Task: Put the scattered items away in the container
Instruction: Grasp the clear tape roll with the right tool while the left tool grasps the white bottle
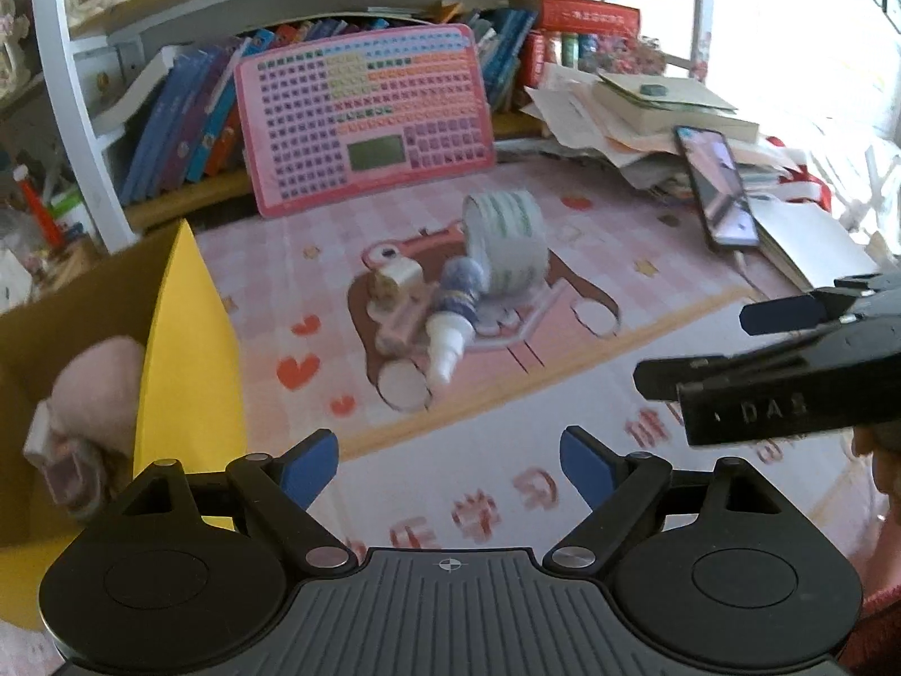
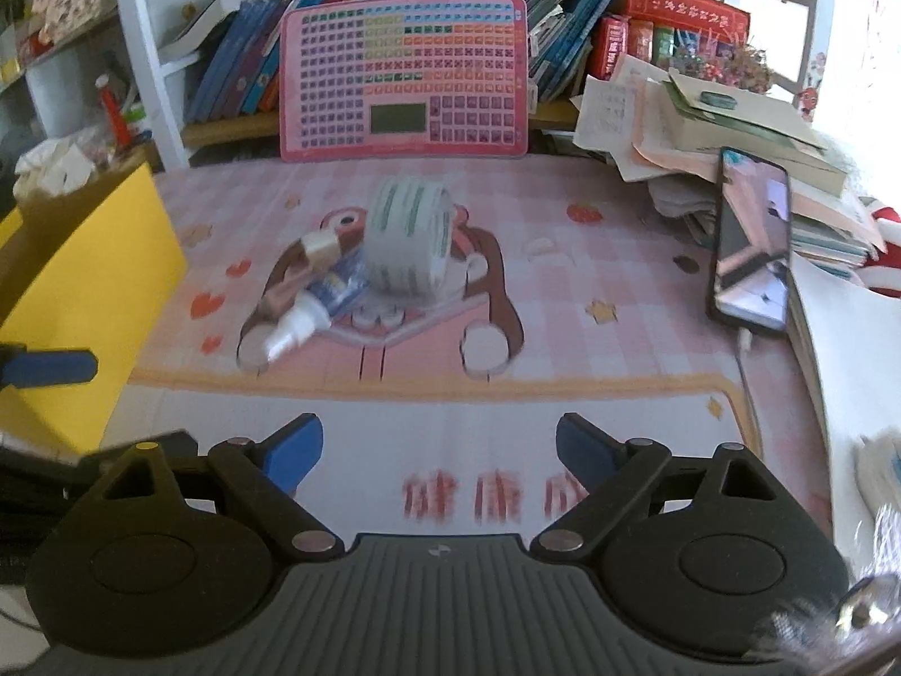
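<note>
White plastic spray bottle (image 2: pixel 301 322) awaiting pickup beside wide tape roll (image 2: pixel 408 236).
Light, slippery; grip mid-body. Left gripper (image 1: pixel 449 465) and right gripper (image 2: pixel 439 450) jaws open, empty.

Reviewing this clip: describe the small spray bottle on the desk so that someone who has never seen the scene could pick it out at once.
Start at the pink cartoon desk mat in front of the upright pink keyboard toy. In the small heap at its middle, beside the big roll of clear tape, lies the spray bottle. It alone is slim, lying down, with a blue label and a white nozzle pointing toward the camera.
</note>
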The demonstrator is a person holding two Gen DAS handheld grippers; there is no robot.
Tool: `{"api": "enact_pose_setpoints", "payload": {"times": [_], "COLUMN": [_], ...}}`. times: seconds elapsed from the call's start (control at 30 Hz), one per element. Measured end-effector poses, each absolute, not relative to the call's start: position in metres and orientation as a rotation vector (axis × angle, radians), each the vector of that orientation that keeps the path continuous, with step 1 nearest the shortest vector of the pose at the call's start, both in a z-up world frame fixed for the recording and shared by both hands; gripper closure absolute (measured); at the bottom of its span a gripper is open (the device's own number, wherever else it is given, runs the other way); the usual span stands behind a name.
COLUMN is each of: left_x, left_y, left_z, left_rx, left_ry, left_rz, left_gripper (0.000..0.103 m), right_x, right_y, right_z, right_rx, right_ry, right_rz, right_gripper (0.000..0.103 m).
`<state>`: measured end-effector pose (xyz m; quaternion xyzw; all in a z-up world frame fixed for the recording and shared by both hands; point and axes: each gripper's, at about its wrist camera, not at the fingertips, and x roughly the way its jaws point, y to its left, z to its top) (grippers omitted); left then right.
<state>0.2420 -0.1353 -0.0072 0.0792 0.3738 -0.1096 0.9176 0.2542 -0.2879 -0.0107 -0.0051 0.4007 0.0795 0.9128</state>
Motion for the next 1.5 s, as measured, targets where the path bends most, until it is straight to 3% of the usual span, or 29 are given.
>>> {"api": "enact_pose_setpoints", "payload": {"times": [0.17,0.37,0.53,0.57,0.6,0.67,1.2,1.5], "left_x": [0.269,0.299,0.319,0.323,0.327,0.337,0.377,0.382], "left_y": [-0.143,-0.15,-0.159,-0.161,-0.163,-0.167,-0.201,-0.215], "left_z": [-0.011,-0.022,-0.029,-0.031,-0.032,-0.034,-0.059,-0.062], "left_rx": [0.183,0.176,0.188,0.191,0.193,0.198,0.27,0.275], "left_ry": [0.769,0.803,0.821,0.822,0.822,0.821,0.837,0.893], "left_rz": [-0.188,-0.169,-0.186,-0.189,-0.192,-0.198,-0.206,-0.264], "left_gripper": [0.02,0.038,0.052,0.053,0.056,0.06,0.072,0.07], "right_x": [0.306,0.365,0.399,0.404,0.408,0.411,0.332,0.313], "right_y": [-0.284,-0.267,-0.261,-0.262,-0.263,-0.268,-0.331,-0.33], "right_z": [-0.011,-0.018,-0.029,-0.031,-0.033,-0.034,-0.019,-0.02], "right_rx": [0.038,0.047,0.034,0.036,0.038,0.052,-0.03,-0.084], "right_ry": [0.819,0.819,0.832,0.835,0.835,0.836,0.798,0.758], "right_rz": [0.215,0.238,0.233,0.231,0.231,0.25,0.227,0.219], "right_gripper": [0.012,0.013,0.021,0.027,0.042,0.062,0.062,0.063]}}
